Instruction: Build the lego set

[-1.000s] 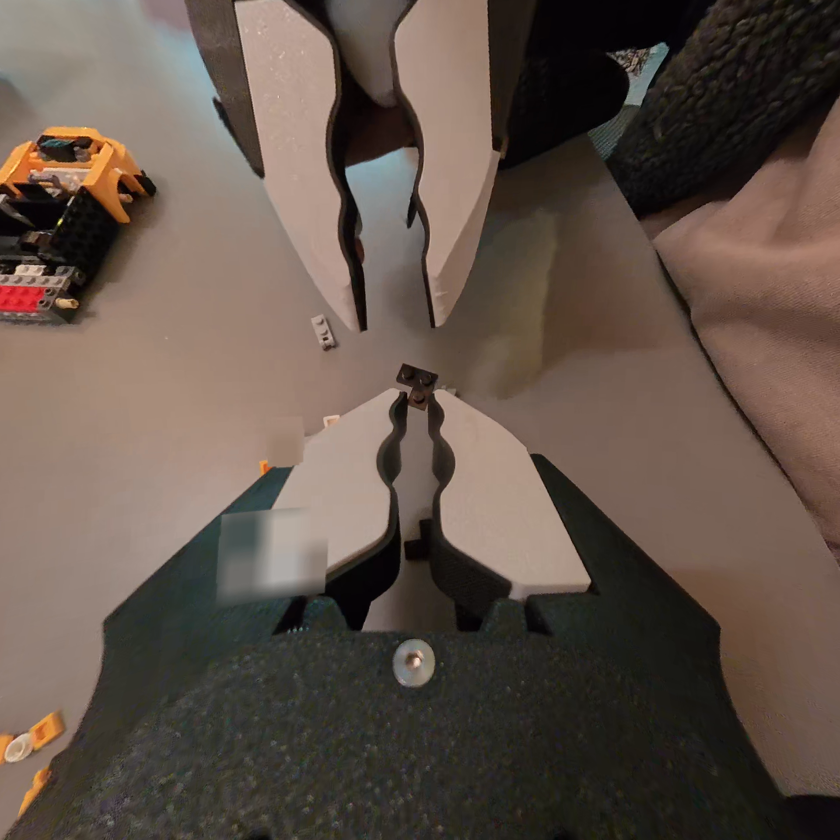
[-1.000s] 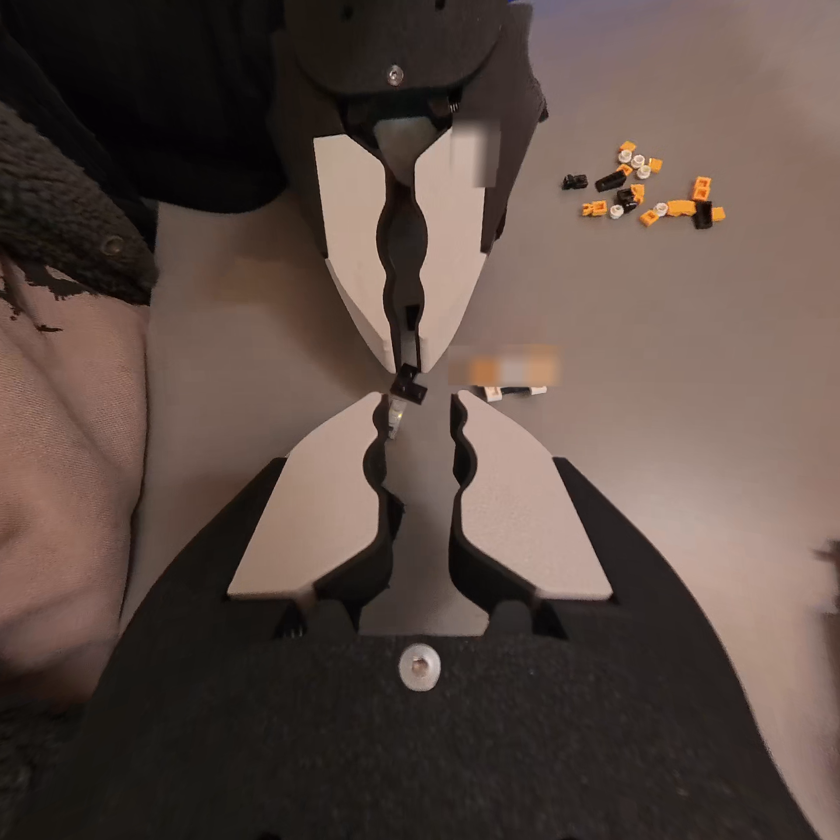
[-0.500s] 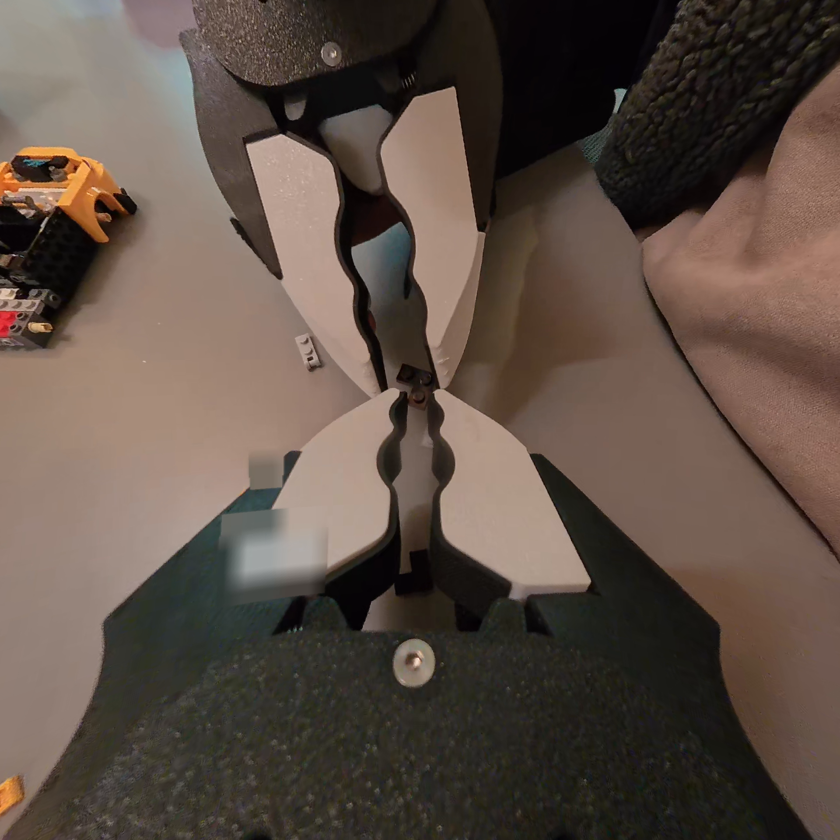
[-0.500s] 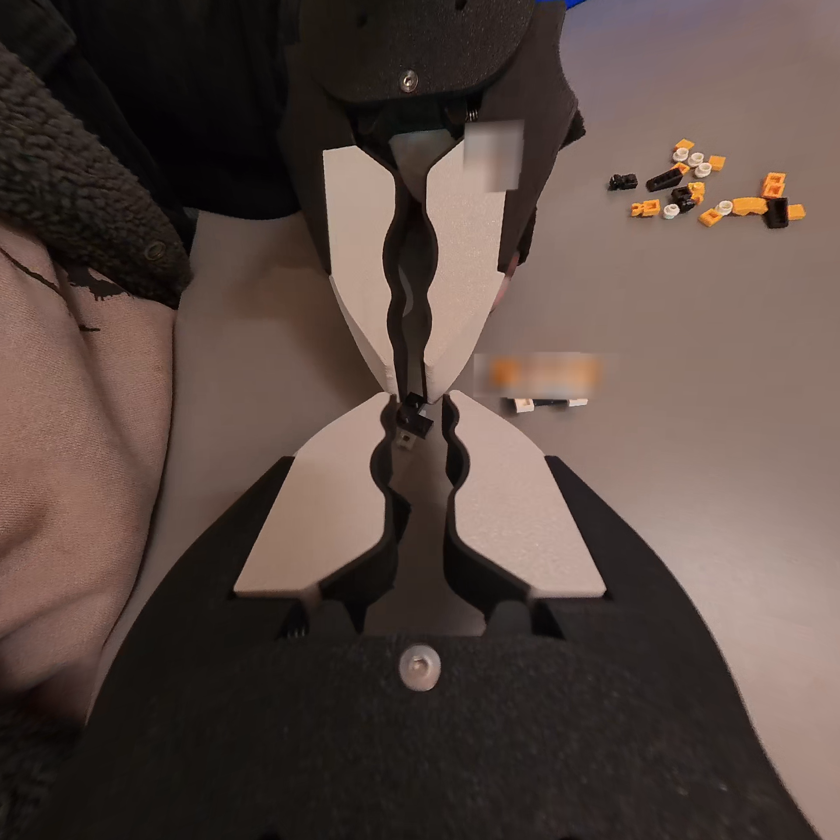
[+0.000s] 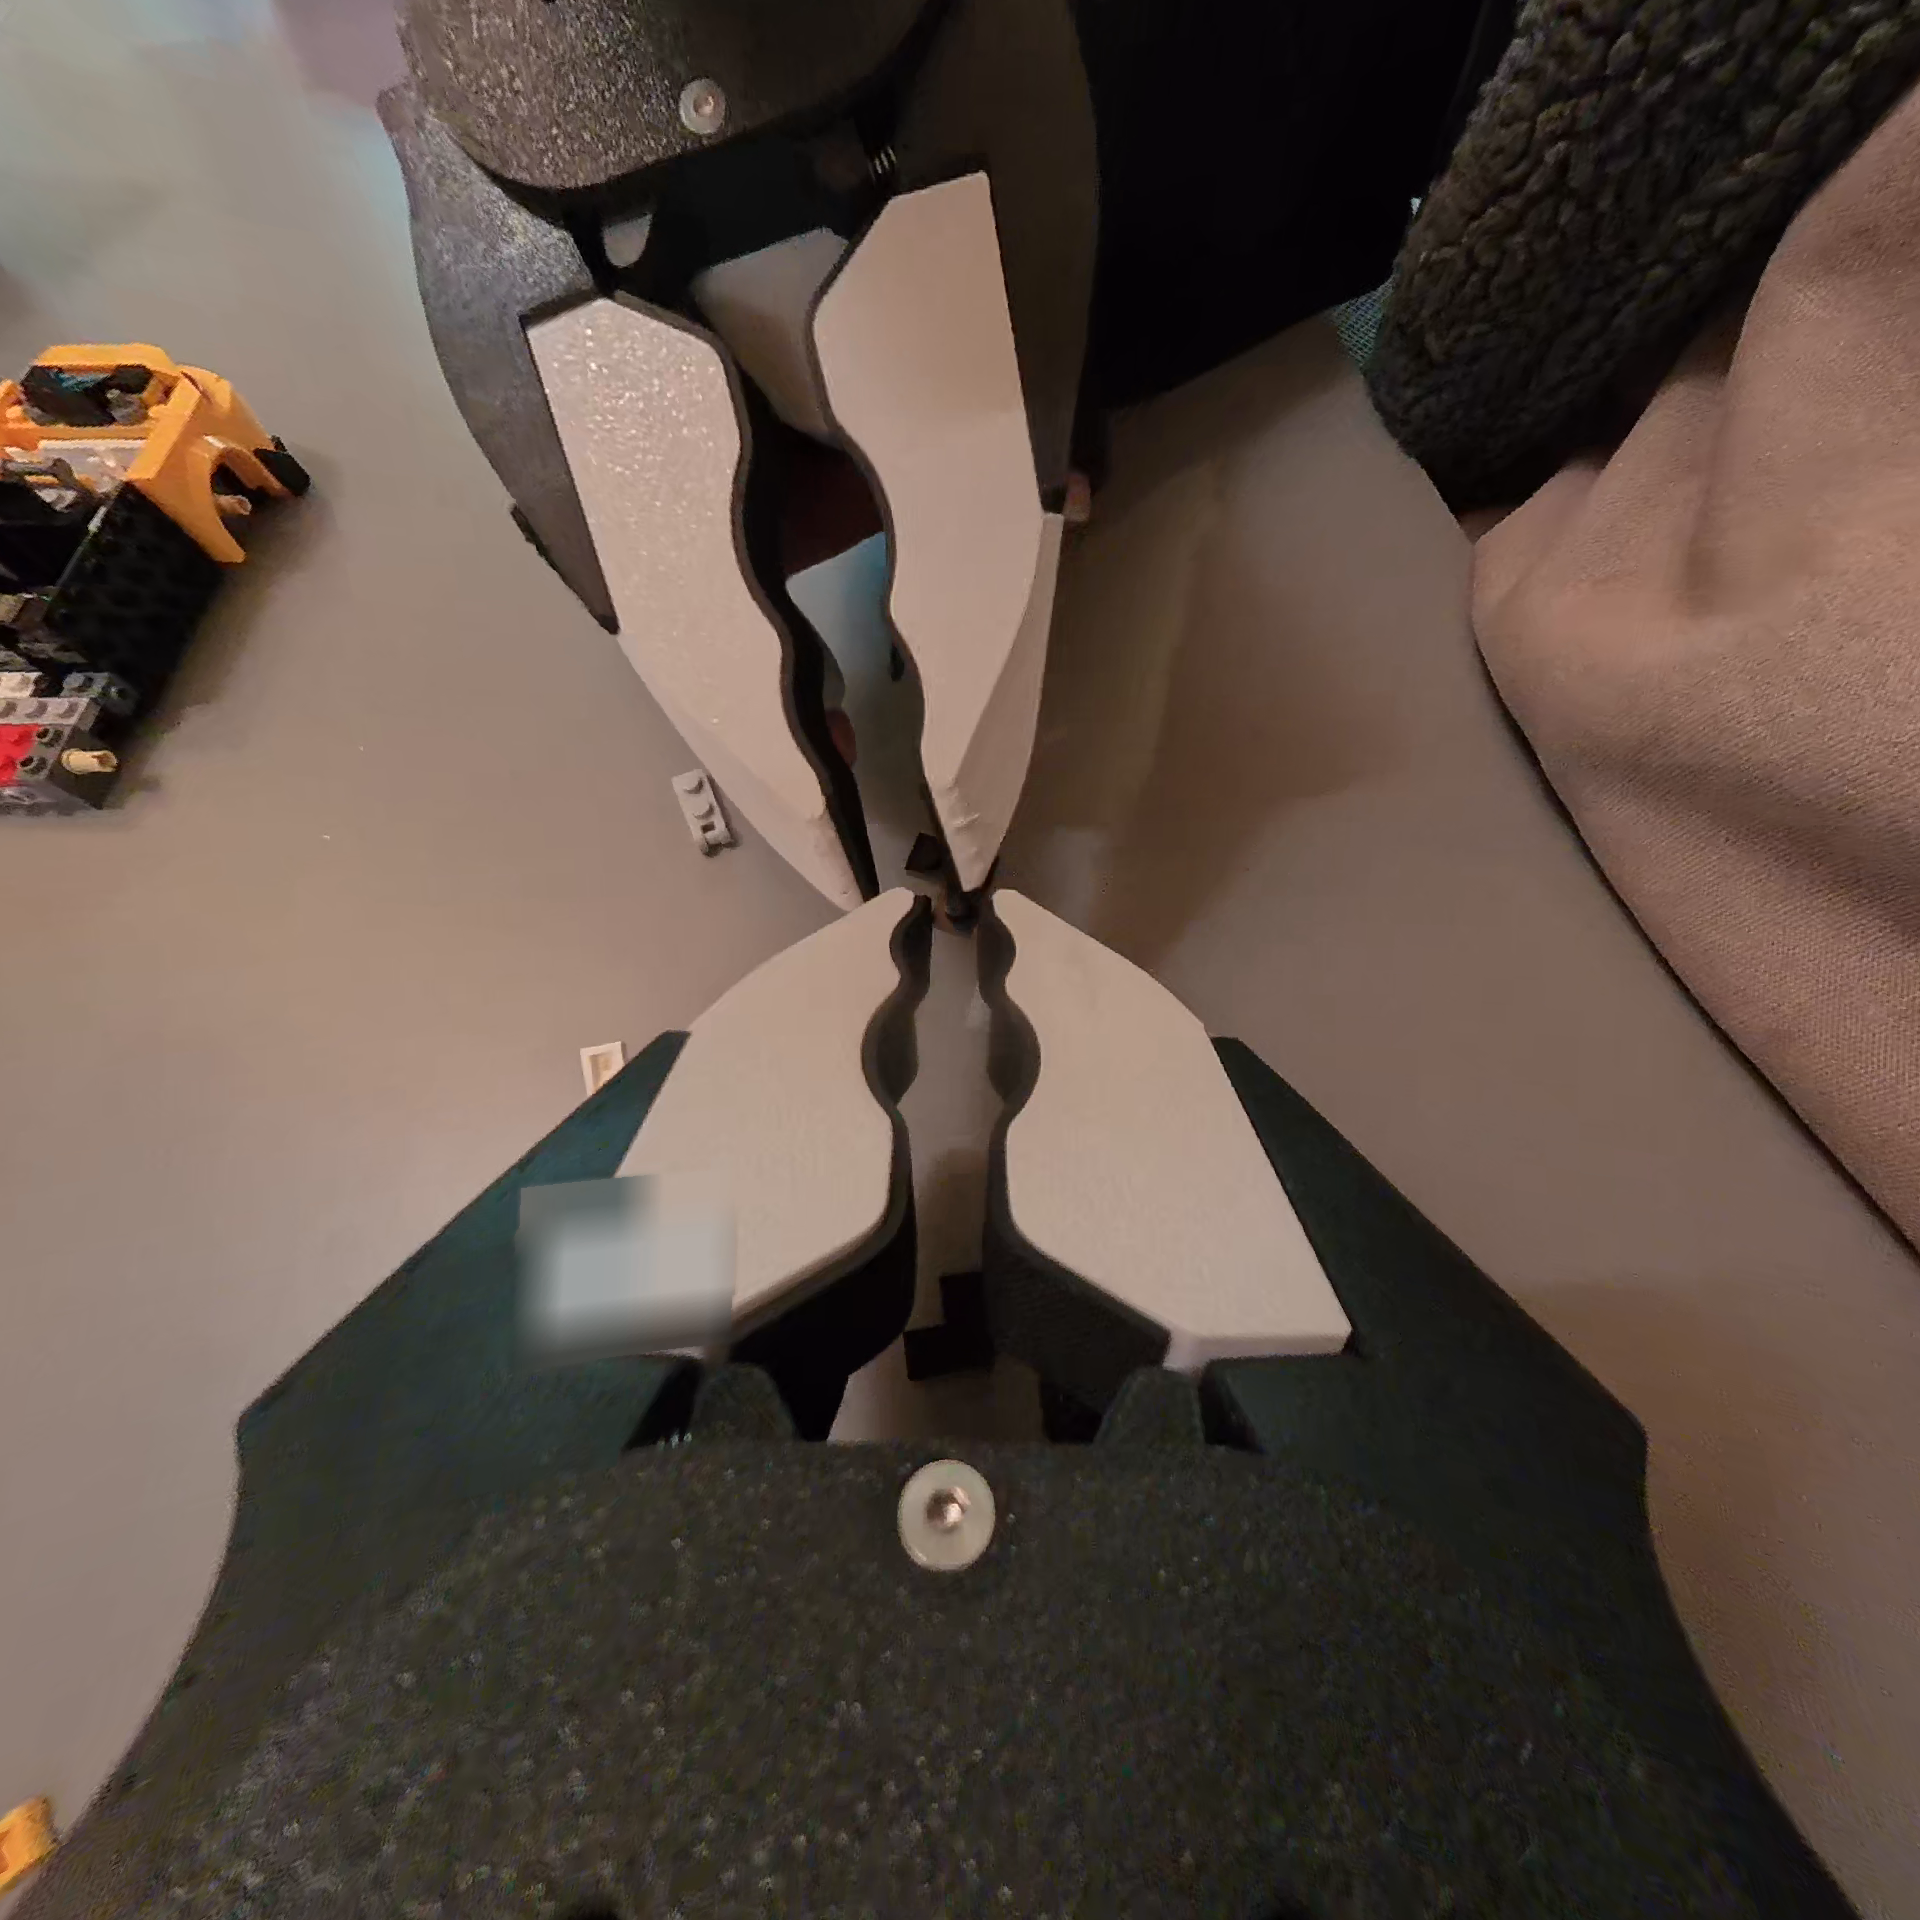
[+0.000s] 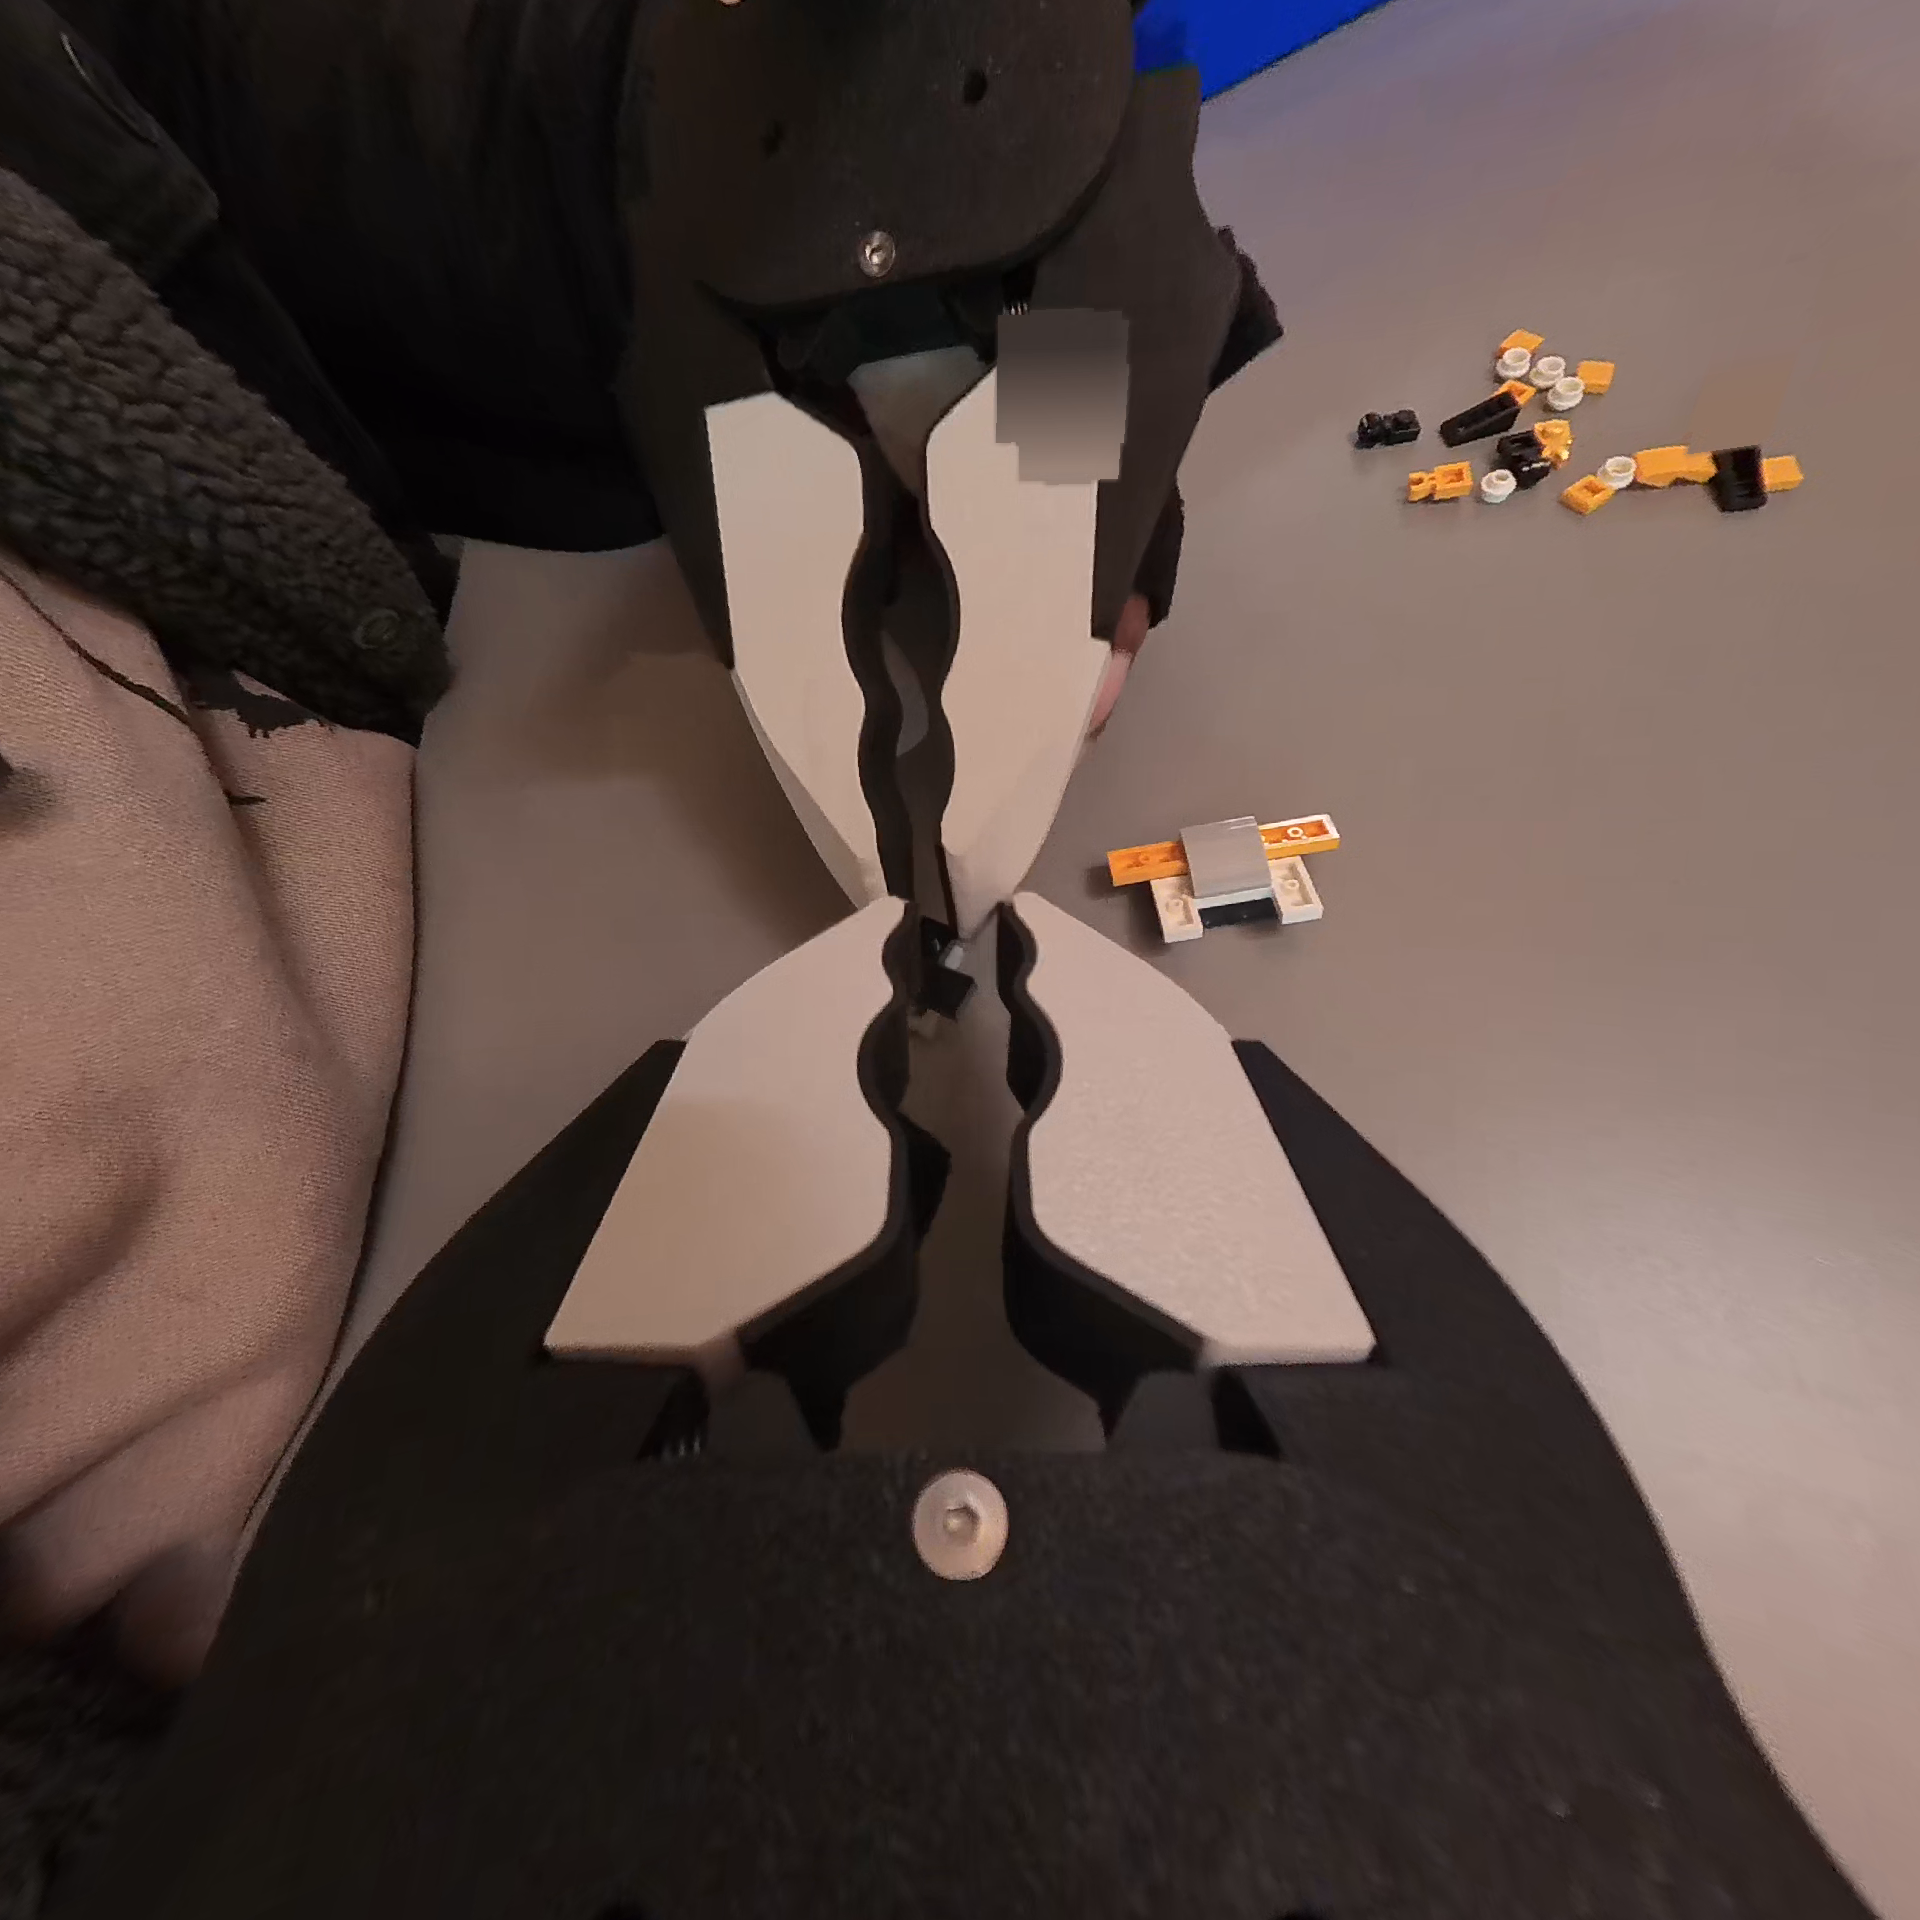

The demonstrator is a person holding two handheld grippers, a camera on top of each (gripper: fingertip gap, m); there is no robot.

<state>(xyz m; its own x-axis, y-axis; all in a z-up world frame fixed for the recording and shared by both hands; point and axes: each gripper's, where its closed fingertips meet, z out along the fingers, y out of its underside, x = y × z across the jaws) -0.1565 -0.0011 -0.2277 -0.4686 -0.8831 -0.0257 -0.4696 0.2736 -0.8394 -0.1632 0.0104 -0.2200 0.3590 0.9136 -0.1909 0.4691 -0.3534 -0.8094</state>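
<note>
My left gripper (image 5: 940, 906) is shut on a small black lego piece (image 5: 923, 857) held at its fingertips, above the grey table (image 5: 312, 1039). My right gripper (image 6: 948, 920) faces it tip to tip. Its jaws stand a narrow gap apart on either side of the same piece (image 6: 940, 982), which shows black with a light grey part. I see no firm pinch by the right fingers. The right gripper also shows in the left wrist view (image 5: 914, 881), and the left gripper in the right wrist view (image 6: 920, 899).
A partly built orange and black model (image 5: 114, 540) stands at the left. A small grey plate (image 5: 704, 810) lies near the tips. An orange, white and grey sub-assembly (image 6: 1226, 873) and several loose pieces (image 6: 1579, 436) lie to the right. The person's beige clothing (image 5: 1714, 727) borders the table. Only a small space, under 4 cm, lies between the two pairs of fingers.
The right gripper moved in from a gap away until its tips meet the left gripper's. Its jaws narrowed around the black piece. The left gripper stayed shut on the piece.
</note>
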